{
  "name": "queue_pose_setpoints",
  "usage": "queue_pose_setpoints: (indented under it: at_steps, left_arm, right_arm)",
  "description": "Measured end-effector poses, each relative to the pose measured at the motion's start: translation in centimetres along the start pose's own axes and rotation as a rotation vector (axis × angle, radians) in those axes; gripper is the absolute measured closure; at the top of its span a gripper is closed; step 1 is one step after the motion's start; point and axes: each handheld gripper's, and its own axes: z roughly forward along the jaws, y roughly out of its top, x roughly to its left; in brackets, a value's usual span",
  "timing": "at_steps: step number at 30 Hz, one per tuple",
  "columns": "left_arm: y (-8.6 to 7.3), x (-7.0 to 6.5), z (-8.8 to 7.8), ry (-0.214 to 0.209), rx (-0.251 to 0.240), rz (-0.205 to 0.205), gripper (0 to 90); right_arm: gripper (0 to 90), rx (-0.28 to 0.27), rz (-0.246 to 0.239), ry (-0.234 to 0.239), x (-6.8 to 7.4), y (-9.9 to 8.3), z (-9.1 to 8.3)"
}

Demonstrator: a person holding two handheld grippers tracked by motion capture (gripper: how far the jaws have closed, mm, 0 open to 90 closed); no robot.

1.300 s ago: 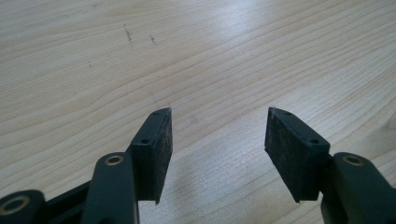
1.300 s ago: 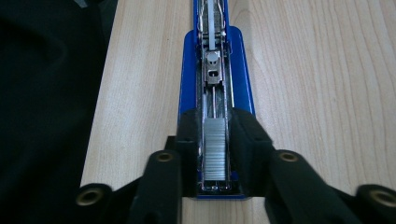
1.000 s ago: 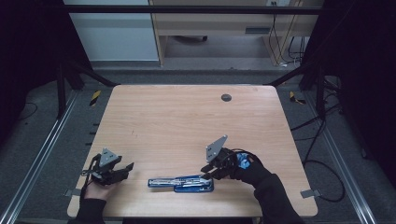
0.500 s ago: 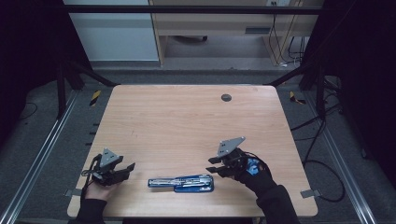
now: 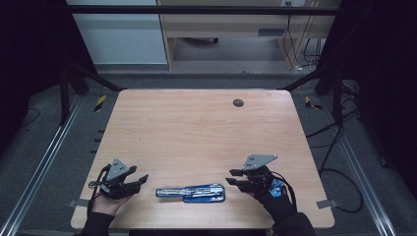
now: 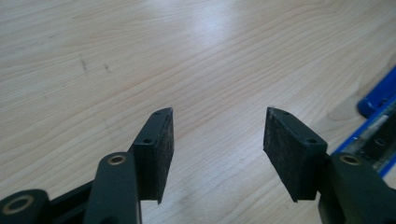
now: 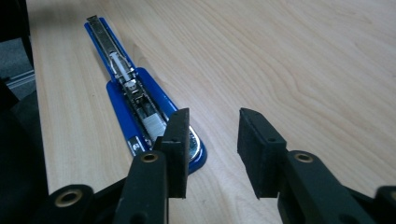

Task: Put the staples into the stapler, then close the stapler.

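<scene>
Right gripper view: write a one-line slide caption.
Open right hand-held gripper poised beside an opened blue stapler lying flat on the wooden table.

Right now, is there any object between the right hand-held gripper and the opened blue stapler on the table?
Nothing visible is in the way. The right hand-held gripper is open beside the end of the blue stapler, with bare wooden table between them. The jaws have just been closing slightly, with nothing between them.

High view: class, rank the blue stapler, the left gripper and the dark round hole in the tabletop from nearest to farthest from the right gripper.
From the right gripper:
1. Blue stapler, lying opened flat just to its left by the near edge.
2. Left gripper, beyond the stapler at the near left.
3. Dark round hole, far side of the table.
</scene>
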Motion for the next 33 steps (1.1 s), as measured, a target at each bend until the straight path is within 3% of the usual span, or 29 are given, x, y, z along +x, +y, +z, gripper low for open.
queue_pose_setpoints:
  at_steps: [5, 12, 18, 22, 24, 25, 26, 27, 28, 30, 33]
  left_arm:
    - [0.1, -0.8, -0.2, -0.053, -0.014, 0.030, 42.5]
    - [0.3, -1.8, -0.2, -0.095, -0.015, 0.062, 41.4]
    - [0.4, -2.4, -0.1, -0.119, -0.011, 0.078, 40.3]
    - [0.5, -2.8, -0.3, -0.146, -0.016, 0.097, 38.4]
    - [0.5, -3.0, -0.3, -0.158, -0.015, 0.104, 37.8]
    - [0.5, -3.1, -0.3, -0.163, -0.013, 0.107, 37.3]
    - [0.5, -3.2, -0.3, -0.168, -0.011, 0.111, 37.1]
    - [0.5, -3.2, -0.2, -0.172, -0.009, 0.115, 37.1]
    - [0.5, -3.3, -0.3, -0.173, -0.006, 0.119, 36.9]
    - [0.5, -3.3, -0.4, -0.177, -0.005, 0.116, 36.4]
    - [0.5, -3.4, -0.5, -0.179, -0.008, 0.116, 36.4]
  right_arm:
    - [65.8, -0.019, 0.020, 0.012, 0.7, -0.5, -0.2]
    - [62.7, -0.030, 0.051, 0.015, 1.4, -1.5, 0.0]
    - [60.6, -0.020, 0.059, 0.006, 1.7, -1.9, 0.3]
    - [59.1, -0.023, 0.052, -0.024, 1.9, -1.8, 0.3]
    - [59.0, -0.028, 0.051, -0.014, 2.1, -1.7, 0.3]
    - [57.8, -0.027, 0.053, -0.022, 2.2, -1.6, 0.3]
    - [50.0, -0.029, 0.052, -0.028, 2.2, -1.6, 0.3]
    - [50.0, -0.029, 0.052, -0.028, 2.2, -1.6, 0.3]
    - [43.0, -0.030, 0.061, -0.072, 2.3, -1.7, 0.4]
    - [56.0, -0.014, 0.080, -0.081, 2.3, -1.8, 0.4]
    - [62.6, -0.036, 0.084, -0.052, 2.3, -2.1, 0.0]
